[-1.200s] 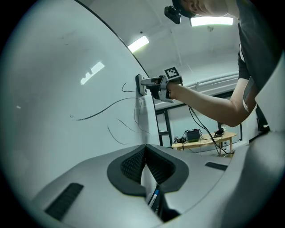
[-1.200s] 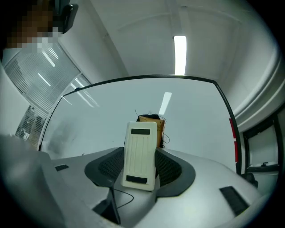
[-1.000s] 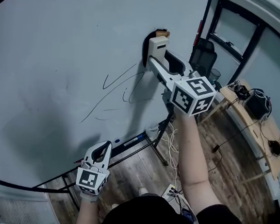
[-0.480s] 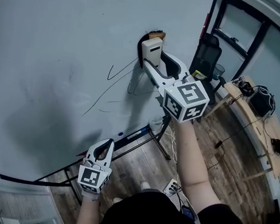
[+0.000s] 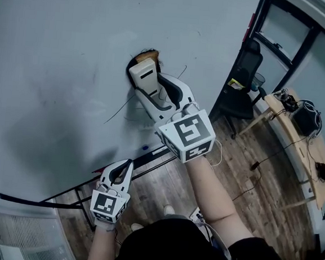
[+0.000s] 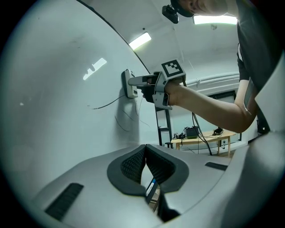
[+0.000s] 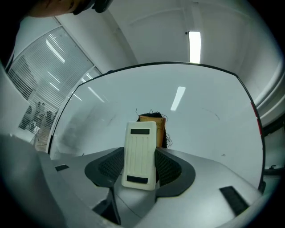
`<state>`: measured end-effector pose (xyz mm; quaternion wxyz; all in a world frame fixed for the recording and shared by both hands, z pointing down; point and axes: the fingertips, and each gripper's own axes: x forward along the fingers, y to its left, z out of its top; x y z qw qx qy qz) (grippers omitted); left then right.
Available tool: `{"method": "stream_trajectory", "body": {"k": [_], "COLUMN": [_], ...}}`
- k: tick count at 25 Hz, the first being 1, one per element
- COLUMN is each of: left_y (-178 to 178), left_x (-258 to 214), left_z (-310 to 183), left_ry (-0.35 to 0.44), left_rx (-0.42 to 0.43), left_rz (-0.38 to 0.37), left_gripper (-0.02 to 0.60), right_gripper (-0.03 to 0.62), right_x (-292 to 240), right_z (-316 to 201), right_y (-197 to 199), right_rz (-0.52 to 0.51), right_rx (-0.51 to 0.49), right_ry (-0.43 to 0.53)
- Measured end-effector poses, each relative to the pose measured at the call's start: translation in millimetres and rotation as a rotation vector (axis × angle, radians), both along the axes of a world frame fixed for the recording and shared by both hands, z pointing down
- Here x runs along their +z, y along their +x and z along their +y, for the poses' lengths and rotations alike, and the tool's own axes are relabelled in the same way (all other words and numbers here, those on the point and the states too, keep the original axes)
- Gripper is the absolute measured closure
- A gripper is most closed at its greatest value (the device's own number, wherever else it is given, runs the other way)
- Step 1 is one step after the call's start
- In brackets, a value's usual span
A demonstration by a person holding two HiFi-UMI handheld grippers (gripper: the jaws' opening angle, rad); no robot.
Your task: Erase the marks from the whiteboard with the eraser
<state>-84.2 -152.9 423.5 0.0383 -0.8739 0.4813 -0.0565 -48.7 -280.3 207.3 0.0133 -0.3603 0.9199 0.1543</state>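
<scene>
The whiteboard (image 5: pixel 55 60) fills the left of the head view. A cream eraser (image 5: pixel 143 75) with a brown felt face is pressed flat on the board, and my right gripper (image 5: pixel 149 91) is shut on it. Thin black marks (image 5: pixel 117 112) remain just below and left of the eraser, and a short one (image 5: pixel 182 71) lies to its right. In the right gripper view the eraser (image 7: pixel 141 153) stands between the jaws. My left gripper (image 5: pixel 123 168) hangs low by the board's bottom edge, shut on nothing. From the left gripper view (image 6: pixel 145 153) the marks (image 6: pixel 106 105) show beside the eraser (image 6: pixel 129 83).
A marker tray with a blue marker (image 5: pixel 145 148) runs under the board on a black stand (image 5: pixel 165 166). To the right are a black office chair (image 5: pixel 241 85) and a wooden table (image 5: pixel 297 135) with cables and devices. Wood floor lies below.
The right gripper has swept the eraser left and down across the board, over the scribble. Several strokes are gone. The left gripper has stayed put.
</scene>
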Motion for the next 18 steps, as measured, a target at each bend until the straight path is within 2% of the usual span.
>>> {"method": "stream_trajectory", "body": {"k": [12,18], "left_y": [-58.0,-79.1], "left_x": [11.4,22.5], "left_z": [35.7,49.5], "left_ry": [-0.023,-0.051], "left_rx": [-0.106,-0.156], "left_rz": [0.013,0.016], "left_gripper": [0.563,0.563], "right_gripper": [0.352,0.352], "right_x": [71.3,116.1], "right_z": [66.5,89.8], "right_y": [-114.5,-151.8], "right_rz": [0.137,0.231], "right_rx": [-0.126,-0.184], "right_ry": [0.023,0.015]}}
